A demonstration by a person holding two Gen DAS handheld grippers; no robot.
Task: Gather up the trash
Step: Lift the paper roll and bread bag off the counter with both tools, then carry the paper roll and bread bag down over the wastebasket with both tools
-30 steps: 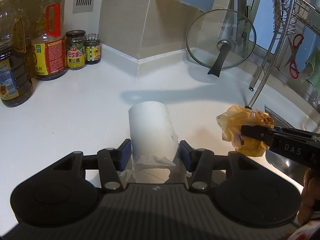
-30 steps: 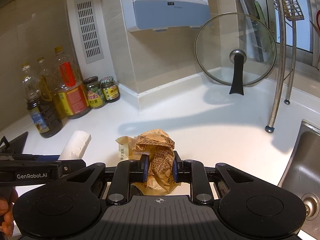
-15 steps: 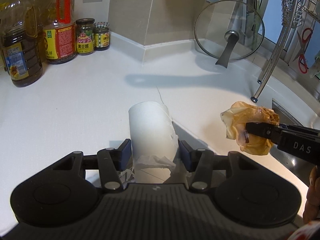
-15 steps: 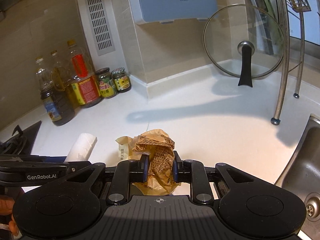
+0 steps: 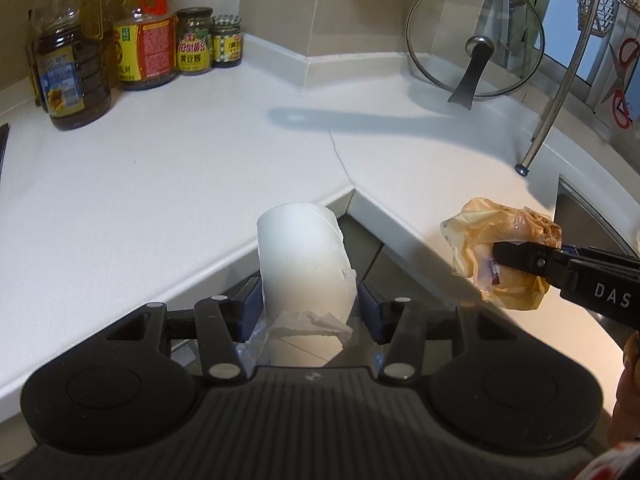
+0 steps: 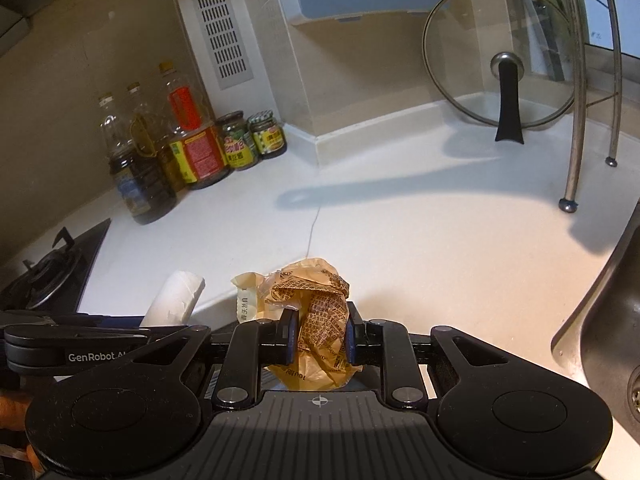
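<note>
Now both grippers loaded, held off the front edge of the counter (image 5: 168,184).
L gripper (image 5: 308,312) clamped on a white paper roll (image 5: 304,268), torn end twd camera; R gripper (image 6: 318,338) pinching a crumpled yellow-brown wrapper (image 6: 316,312). Both items in air, near each other. Oil bottles (image 6: 160,160) + jars (image 6: 256,140) at back wall, glass lid (image 6: 500,56) leaning in corner.

We saw a white surface (image 5: 168,184) carrying oil bottles (image 5: 72,64), two jars (image 5: 208,42) and a leaning glass lid (image 5: 474,38).
</note>
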